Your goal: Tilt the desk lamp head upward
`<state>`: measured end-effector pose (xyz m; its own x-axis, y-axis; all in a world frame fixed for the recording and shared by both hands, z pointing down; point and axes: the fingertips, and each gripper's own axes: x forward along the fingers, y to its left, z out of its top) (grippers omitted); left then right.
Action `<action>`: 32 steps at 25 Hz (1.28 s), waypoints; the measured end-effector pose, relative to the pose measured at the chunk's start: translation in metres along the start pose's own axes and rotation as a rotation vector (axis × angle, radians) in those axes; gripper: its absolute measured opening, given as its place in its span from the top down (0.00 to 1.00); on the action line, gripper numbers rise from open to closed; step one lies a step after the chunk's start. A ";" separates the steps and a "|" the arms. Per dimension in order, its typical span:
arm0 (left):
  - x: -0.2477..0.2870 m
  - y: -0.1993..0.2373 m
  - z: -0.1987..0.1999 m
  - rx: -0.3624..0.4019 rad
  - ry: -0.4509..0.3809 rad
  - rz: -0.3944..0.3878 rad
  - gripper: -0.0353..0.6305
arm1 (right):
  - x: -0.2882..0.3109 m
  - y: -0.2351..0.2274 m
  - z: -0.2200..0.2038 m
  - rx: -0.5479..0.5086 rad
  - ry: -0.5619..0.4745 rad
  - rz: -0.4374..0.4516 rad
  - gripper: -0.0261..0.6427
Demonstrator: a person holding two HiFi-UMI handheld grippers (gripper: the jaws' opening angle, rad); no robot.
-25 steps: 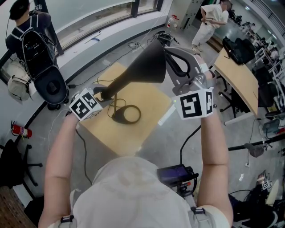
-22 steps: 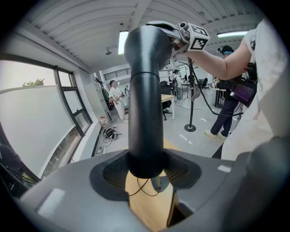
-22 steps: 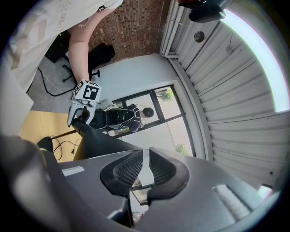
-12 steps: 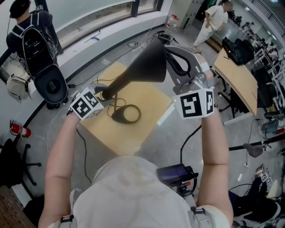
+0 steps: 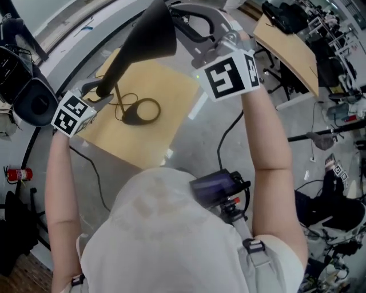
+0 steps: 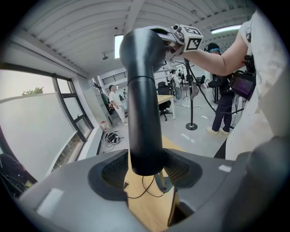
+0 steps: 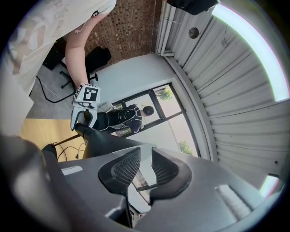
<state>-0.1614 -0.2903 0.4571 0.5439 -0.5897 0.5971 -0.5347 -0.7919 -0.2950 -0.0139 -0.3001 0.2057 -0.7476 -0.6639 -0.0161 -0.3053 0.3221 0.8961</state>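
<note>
A black desk lamp stands on a wooden table [image 5: 171, 91], its ring base [image 5: 140, 111] flat on the top. Its cone head [image 5: 151, 28] points up and to the right. My left gripper [image 5: 102, 90] is shut on the lamp neck [image 6: 145, 136], which fills the gap between both pads [image 6: 113, 170]; these jaws have just been opening slightly. My right gripper [image 5: 178, 10] sits at the rim of the head. Its jaws have just been opening, and in the right gripper view [image 7: 146, 170] only window shows between the pads. The head [image 7: 104, 140] lies left of them.
The lamp cable [image 5: 123, 103] loops on the table beside the base. A person with a backpack [image 5: 17, 63] and a round black seat [image 5: 37, 103] are at the left. A fire extinguisher [image 5: 20, 173] stands on the floor. Desks [image 5: 286, 46] and stands fill the right.
The head view has swung, so the lamp and both grippers now sit higher in the picture. The lamp head looks steeper. The left gripper stays on the neck.
</note>
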 end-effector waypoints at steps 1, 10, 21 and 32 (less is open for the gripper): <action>-0.002 0.004 0.003 -0.006 -0.015 0.010 0.58 | 0.002 -0.001 -0.002 0.006 0.012 0.004 0.82; -0.038 0.022 0.012 -0.093 -0.175 0.095 0.56 | -0.013 -0.004 -0.017 0.159 0.070 -0.039 0.82; -0.091 -0.017 -0.006 -0.307 -0.423 0.232 0.88 | -0.102 0.034 -0.033 0.598 0.108 -0.194 0.93; -0.091 -0.120 -0.042 -0.431 -0.508 0.065 0.94 | -0.136 0.224 -0.025 1.120 0.135 0.000 0.94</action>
<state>-0.1738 -0.1346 0.4692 0.6826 -0.7189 0.1317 -0.7298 -0.6802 0.0694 0.0346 -0.1543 0.4193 -0.6985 -0.7095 0.0933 -0.7131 0.7010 -0.0078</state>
